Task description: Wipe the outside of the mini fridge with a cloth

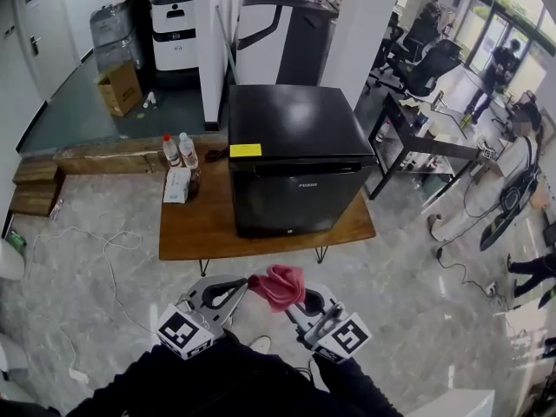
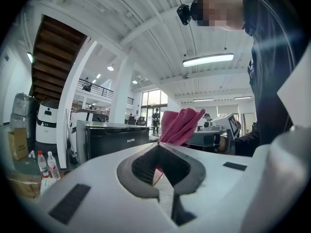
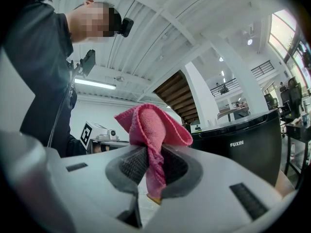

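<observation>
From the head view, the fridge (image 1: 295,168) stands on a low wooden table (image 1: 195,228), well ahead of me, with its door facing my way. Nothing is touching it, so I judge that wiping has not begun. My left claw (image 1: 243,285) and right claw (image 1: 304,307) are close in front of my body, with the pink cloth (image 1: 278,285) bunched between them. Two bottles (image 1: 180,150) stand on the table just beside the fridge's left wall.

In the left gripper view, my left claw (image 2: 159,147) has its tips drawn together. The cloth (image 2: 179,125) rises from them and a sliver of pink shows below, so I read it as pinching a corner of the cloth. The fridge (image 2: 112,140) sits beyond.

In the right gripper view, my right claw (image 3: 153,164) is clamped on the cloth (image 3: 150,125). A twisted tail hangs down through the pads and a folded hood stands above them. The fridge (image 3: 243,144) is off to the right.

Several things could go wrong from here. With both claws on one wad, pulling them apart could drag the cloth out of the left claw's shallow pinch. The cloth is bunched up, so hard plastic rather than fabric might meet the glossy door. A sweep along the left wall could topple the bottles.
</observation>
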The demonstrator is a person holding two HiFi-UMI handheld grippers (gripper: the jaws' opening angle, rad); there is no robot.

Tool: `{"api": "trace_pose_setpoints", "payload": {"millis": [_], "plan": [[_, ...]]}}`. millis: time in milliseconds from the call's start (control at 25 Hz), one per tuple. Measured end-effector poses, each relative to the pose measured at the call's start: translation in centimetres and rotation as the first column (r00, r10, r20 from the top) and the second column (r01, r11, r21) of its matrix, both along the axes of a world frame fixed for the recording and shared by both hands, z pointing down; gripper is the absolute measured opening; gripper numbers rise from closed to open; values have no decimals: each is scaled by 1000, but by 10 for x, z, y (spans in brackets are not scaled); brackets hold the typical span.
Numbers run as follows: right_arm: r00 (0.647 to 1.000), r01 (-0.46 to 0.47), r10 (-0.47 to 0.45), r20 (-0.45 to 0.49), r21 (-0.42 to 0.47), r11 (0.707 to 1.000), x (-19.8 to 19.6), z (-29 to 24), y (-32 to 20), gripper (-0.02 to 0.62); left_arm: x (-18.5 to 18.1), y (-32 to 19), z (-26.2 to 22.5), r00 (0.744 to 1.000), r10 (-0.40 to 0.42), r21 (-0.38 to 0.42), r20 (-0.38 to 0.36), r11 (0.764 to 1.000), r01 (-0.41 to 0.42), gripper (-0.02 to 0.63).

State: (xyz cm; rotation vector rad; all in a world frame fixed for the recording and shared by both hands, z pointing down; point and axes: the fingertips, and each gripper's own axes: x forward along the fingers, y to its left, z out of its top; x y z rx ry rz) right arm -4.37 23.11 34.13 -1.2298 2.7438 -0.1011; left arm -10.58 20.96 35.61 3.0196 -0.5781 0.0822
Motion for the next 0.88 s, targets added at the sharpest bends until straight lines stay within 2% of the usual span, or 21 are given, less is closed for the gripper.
{"api": "trace_pose_setpoints", "payload": {"millis": [160,320,480,760,880], "plan": [[1000,-2,1,-27,-9,1000,-2,2,-34,61,0,-36,-2,1000,-3,-6,-7,1000,3,6],[999,-4,5,-50,36,999,-11,-20,-85,61,-5,-88,-13,1000,2,-1,-10,1000,-3,6],[992,-19,27,-121,66,998,-11,-46,-147,61,-10,-152,-38,999,-1,28,-49,1000,3,6],[952,-41,78,-297,128,991,-13,-98,-280,61,-29,-297,-84,995,-63,104,-74,992,71,6],[922,-73,123,-368,147,986,-11,-108,-325,61,-32,-338,-92,994,-78,127,-77,988,87,6]]}}
